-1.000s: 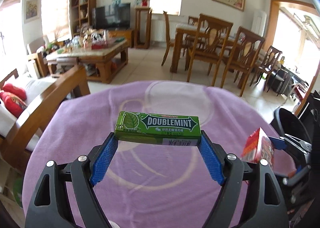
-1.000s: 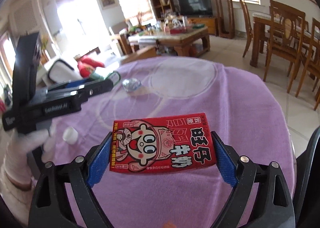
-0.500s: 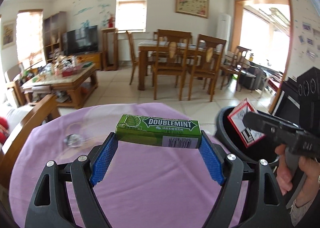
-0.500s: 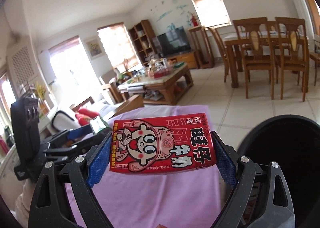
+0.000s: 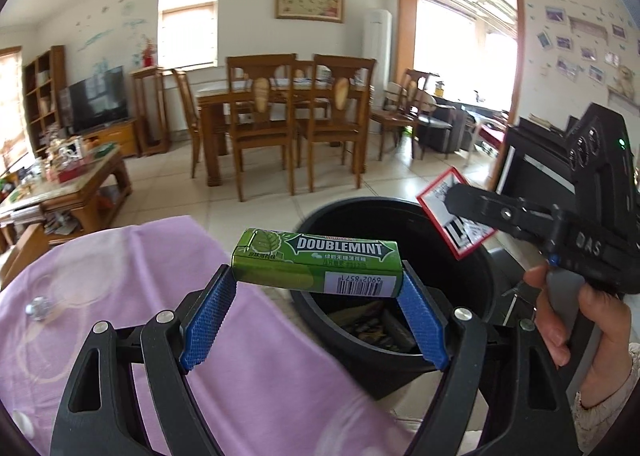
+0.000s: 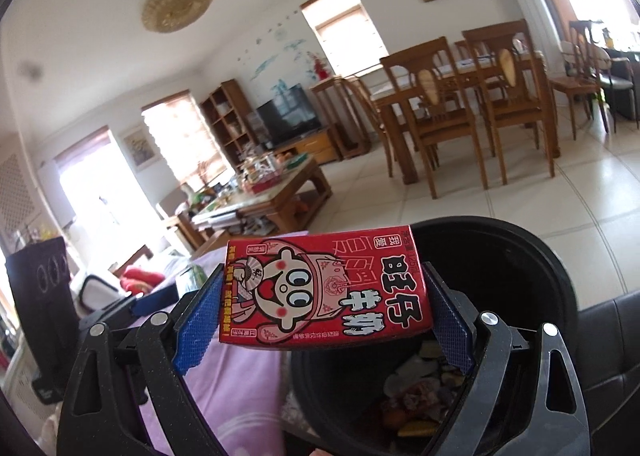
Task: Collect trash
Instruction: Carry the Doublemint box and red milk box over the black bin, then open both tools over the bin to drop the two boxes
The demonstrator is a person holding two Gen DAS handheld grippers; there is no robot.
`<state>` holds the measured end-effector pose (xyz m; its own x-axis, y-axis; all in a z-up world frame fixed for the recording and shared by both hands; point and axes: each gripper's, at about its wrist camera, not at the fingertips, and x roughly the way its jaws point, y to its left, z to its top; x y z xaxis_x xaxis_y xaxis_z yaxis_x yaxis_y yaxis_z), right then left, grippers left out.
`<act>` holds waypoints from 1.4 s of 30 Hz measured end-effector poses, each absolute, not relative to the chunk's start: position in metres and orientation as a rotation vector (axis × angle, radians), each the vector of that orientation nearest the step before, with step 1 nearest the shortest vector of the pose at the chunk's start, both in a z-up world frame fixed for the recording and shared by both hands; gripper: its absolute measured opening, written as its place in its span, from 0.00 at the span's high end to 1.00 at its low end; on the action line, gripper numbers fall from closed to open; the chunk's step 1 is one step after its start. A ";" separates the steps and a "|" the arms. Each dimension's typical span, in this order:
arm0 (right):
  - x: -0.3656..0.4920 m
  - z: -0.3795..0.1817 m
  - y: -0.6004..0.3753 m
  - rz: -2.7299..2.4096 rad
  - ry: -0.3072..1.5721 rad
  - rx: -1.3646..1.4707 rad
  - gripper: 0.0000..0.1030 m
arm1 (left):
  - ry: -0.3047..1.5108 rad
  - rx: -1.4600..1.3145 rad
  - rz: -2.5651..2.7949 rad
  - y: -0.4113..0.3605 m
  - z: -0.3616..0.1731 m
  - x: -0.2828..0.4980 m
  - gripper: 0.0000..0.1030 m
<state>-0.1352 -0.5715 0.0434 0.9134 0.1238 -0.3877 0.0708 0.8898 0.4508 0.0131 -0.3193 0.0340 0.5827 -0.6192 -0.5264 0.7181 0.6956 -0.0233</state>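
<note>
In the left wrist view, the left gripper (image 5: 316, 298) is clamped on a green gum pack (image 5: 316, 266), held crosswise between its blue pads (image 5: 208, 316) at the near rim of the black bin (image 5: 384, 360), partly over the purple tablecloth (image 5: 132, 280); scraps already lie inside. To the right, the right gripper (image 5: 460, 199) holds the red milk carton (image 5: 440, 195) above the bin's far side. In the right wrist view, the right gripper (image 6: 324, 322) pinches that red milk carton (image 6: 324, 292) by its two ends, above the bin's (image 6: 560, 288) open mouth, where mixed waste shows below. The step in hand appears to be the drop: each gripper probably needs to come fully over the opening, then spread its fingers so the piece falls clear of the rim; the gum pack looks the less centred. A second ago both grippers were over the tablecloth with no bin beneath; half a second ago the bin was just entering view, and now both loads hang at or over it.
</note>
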 end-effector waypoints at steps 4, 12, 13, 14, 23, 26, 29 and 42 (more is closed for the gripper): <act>-0.141 0.027 -0.592 -0.001 0.429 0.517 0.13 | 0.561 0.219 -0.819 -0.338 0.022 0.005 0.23; -0.138 0.006 -0.608 -0.016 0.444 0.569 0.13 | 0.593 0.255 -0.836 -0.366 0.001 -0.002 0.23; -0.137 0.004 -0.610 -0.018 0.447 0.573 0.13 | 0.596 0.257 -0.838 -0.368 0.001 -0.002 0.23; -0.134 0.000 -0.609 -0.018 0.451 0.577 0.13 | 0.600 0.261 -0.840 -0.370 -0.001 -0.003 0.23; -0.120 -0.013 -0.610 -0.035 0.472 0.589 0.13 | 0.621 0.284 -0.868 -0.383 -0.012 -0.009 0.23; -0.116 -0.014 -0.606 -0.048 0.481 0.573 0.13 | 0.625 0.288 -0.883 -0.385 -0.014 -0.012 0.23; -0.114 -0.018 -0.604 -0.054 0.493 0.564 0.13 | 0.627 0.296 -0.883 -0.385 -0.013 -0.012 0.23; -0.107 -0.013 -0.586 -0.058 0.503 0.503 0.07 | 0.559 0.276 -0.840 -0.357 0.007 -0.019 0.13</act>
